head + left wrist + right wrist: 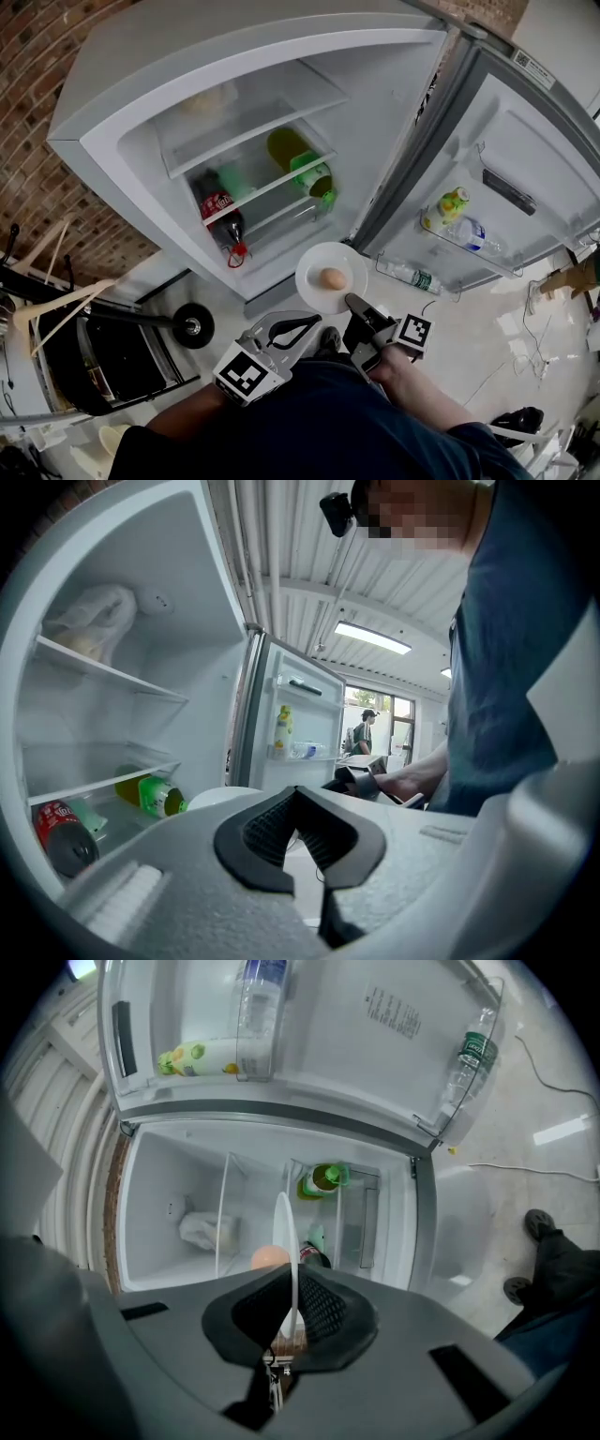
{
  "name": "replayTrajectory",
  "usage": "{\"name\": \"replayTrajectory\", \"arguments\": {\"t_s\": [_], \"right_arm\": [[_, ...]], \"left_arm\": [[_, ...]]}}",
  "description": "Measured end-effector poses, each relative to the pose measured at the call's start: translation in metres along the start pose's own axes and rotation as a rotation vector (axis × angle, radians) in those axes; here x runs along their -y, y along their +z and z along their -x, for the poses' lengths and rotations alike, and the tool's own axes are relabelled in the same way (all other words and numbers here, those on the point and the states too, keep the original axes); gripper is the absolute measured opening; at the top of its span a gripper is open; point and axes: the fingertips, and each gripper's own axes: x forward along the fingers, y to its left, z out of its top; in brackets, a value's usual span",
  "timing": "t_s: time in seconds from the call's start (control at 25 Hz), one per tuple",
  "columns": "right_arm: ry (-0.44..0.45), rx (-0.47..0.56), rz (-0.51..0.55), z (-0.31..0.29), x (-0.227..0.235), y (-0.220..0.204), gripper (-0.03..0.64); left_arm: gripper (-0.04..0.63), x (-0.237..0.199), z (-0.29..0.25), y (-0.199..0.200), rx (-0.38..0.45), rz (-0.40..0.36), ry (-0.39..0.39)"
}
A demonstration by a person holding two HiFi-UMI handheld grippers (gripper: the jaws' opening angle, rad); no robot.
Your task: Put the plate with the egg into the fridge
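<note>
**Item: plate with egg.** White and round, carried in the air in front of the open fridge, above the floor and not yet over any shelf. The egg sits loose near the middle, so the plate is kept about level to stop it rolling off.

**Right gripper.** Jaws are narrow, clamped on the near rim of the plate. In the right gripper view the rim runs edge-on between the pads, with the egg just to its left. The edge grip leaves the far side of the plate free to slide onto a shelf first.

**Left gripper.** Jaws are together and hold nothing. It hangs near and to the left of the plate, apart from it, likely in reserve to steady the plate or the door.

**Fridge contents.**
- Door: swung wide to the right, leaving a clear approach. Its racks hold a yellow-green bottle and a clear bottle.
- Lower glass shelf: a green bottle lies on it.
- Below that shelf: a cola bottle.
- Upper shelf: a pale bag at the left.

**Status (judged).** Transport stage. Placement needs open shelf space, and the room beside the bag looks the most likely spot.
</note>
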Motion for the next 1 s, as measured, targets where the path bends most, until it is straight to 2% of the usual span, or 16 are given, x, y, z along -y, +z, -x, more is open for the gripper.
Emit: {"name": "replayTrajectory", "arguments": {"t_s": [0.4,0.6,0.84,1.0], "right_arm": [[0.009,-0.09,0.012,-0.031,-0.007,0.032,0.018],[0.022,-0.134,0.023,-0.047,-0.009,0.045,0.018],[0.029,-0.196,0.042,-0.07,-0.014,0.046,0.018],[0.035,-0.233,0.064,-0.087,-0.023,0.043,0.018]], "left_arm": [[0.005,-0.028,-0.026,0.012,0.001,0.001,0.085],[0.005,-0.039,-0.034,0.015,-0.027,-0.049,0.132],[0.005,-0.044,-0.035,0.016,0.007,-0.003,0.182],[0.005,-0.051,-0.03,0.02,0.002,-0.014,0.212]]}}
